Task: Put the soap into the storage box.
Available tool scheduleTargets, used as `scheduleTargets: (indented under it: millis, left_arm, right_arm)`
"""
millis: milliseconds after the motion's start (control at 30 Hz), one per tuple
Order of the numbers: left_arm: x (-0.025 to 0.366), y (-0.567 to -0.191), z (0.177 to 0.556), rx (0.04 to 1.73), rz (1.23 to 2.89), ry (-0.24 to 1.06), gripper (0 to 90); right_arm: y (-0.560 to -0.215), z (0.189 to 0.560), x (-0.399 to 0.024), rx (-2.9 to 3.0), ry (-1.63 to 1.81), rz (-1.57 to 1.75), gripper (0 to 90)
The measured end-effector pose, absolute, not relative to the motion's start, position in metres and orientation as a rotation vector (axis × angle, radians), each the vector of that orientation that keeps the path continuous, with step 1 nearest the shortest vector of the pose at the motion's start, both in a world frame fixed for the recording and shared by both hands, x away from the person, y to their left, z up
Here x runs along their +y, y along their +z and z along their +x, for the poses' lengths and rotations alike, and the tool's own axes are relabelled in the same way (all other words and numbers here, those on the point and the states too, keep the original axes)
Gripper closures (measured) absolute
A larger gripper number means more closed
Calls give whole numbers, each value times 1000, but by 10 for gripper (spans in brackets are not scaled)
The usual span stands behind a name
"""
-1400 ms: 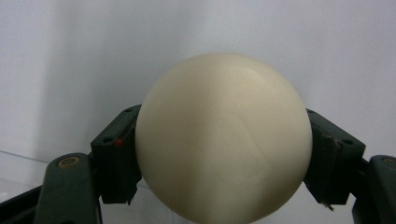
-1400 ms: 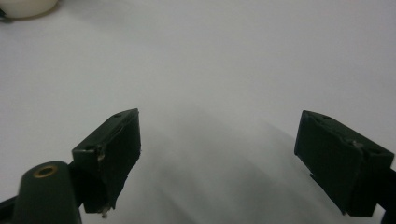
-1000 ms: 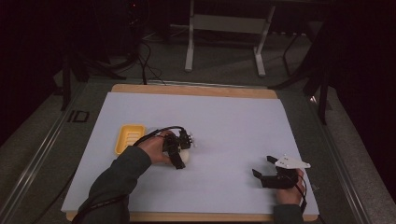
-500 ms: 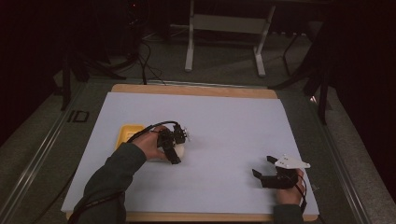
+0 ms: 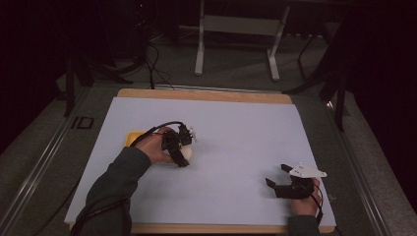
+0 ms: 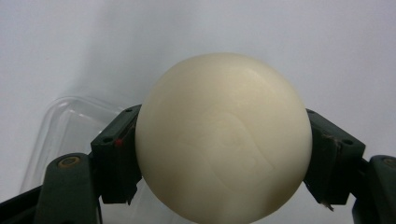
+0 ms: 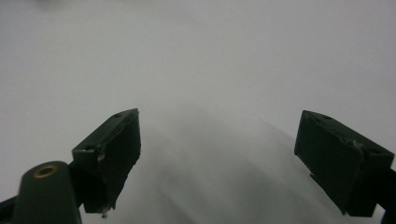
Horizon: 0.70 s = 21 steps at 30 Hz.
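A cream-white ball (image 6: 224, 140) sits squeezed between the two black fingers (image 6: 116, 158) of my left gripper (image 5: 179, 147), which is shut on it just above the white sheet. In the high view the ball (image 5: 187, 155) shows pale beside the hand, right of a yellow tray (image 5: 132, 138). In the left gripper view, a shallow tray's rounded corner (image 6: 60, 121) looks pale and lies below and left of the ball. My right gripper (image 5: 277, 175) rests near the table's front right, jaws wide apart. Nothing is between the jaws of the right gripper (image 7: 219, 154) but the bare sheet.
The white sheet (image 5: 236, 128) covers a wooden board (image 5: 196, 93) on a grey table. Metal table legs (image 5: 199, 44) and cables (image 5: 152, 59) stand on the dark floor beyond the far edge.
The left hand has carried the ball a little to the left and away from the person, closer to the yellow tray. The right gripper has stayed put.
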State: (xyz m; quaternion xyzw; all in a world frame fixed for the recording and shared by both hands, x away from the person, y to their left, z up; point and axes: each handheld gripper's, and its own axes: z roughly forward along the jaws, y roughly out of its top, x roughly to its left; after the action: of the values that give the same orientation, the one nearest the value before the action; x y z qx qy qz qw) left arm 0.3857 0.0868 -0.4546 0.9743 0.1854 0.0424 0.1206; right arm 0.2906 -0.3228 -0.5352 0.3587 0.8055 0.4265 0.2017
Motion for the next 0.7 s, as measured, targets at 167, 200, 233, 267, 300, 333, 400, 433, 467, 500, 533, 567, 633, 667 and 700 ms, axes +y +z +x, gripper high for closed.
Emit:
scheduleTargets:
  millis: [167, 200, 233, 267, 300, 333, 400, 433, 467, 500, 533, 567, 633, 667, 700]
  left_arm:
    - [93, -453, 388, 569, 2842, 133, 250]
    - [95, -452, 388, 575, 2842, 133, 250]
    - [97, -452, 389, 588, 2841, 133, 250]
    - [98, -452, 389, 588, 2840, 133, 250]
    - [100, -451, 390, 596, 2841, 137, 250]
    - [101, -451, 390, 601, 2842, 138, 250]
    - [103, -451, 391, 608, 2850, 138, 250]
    - [104, -450, 392, 615, 2848, 143, 250]
    - [106, -450, 392, 623, 2847, 141, 250]
    - [106, -450, 392, 623, 2847, 141, 250]
    - [108, -450, 393, 633, 2846, 144, 250]
    - [109, -449, 393, 633, 2851, 144, 250]
    - [111, -449, 394, 641, 2851, 146, 250]
    - [112, -449, 394, 639, 2853, 157, 250]
    - [113, -449, 395, 644, 2851, 167, 250]
  right_arm:
    - [-535, 291, -323, 2248, 1192, 1002, 145]
    - [-535, 290, -323, 2248, 1193, 1004, 145]
    - [-535, 291, -323, 2247, 1195, 1003, 145]
    - [-535, 290, -323, 2247, 1195, 1005, 145]
    - [-535, 290, -323, 2247, 1195, 1003, 145]
    - [-535, 290, -323, 2247, 1195, 1004, 145]
    - [-535, 291, -323, 2247, 1195, 1003, 145]
    - [-535, 290, -323, 2247, 1195, 1003, 145]
    - [-535, 290, -323, 2246, 1195, 1004, 145]
    - [-535, 290, -323, 2246, 1195, 1004, 145]
    - [-535, 290, -323, 2244, 1197, 1003, 145]
    - [-535, 290, -323, 2245, 1197, 1004, 145]
    - [-535, 290, -323, 2245, 1196, 1004, 145]
    - [-535, 290, -323, 2244, 1197, 1005, 145]
    - [-535, 290, -323, 2243, 1197, 1005, 145]
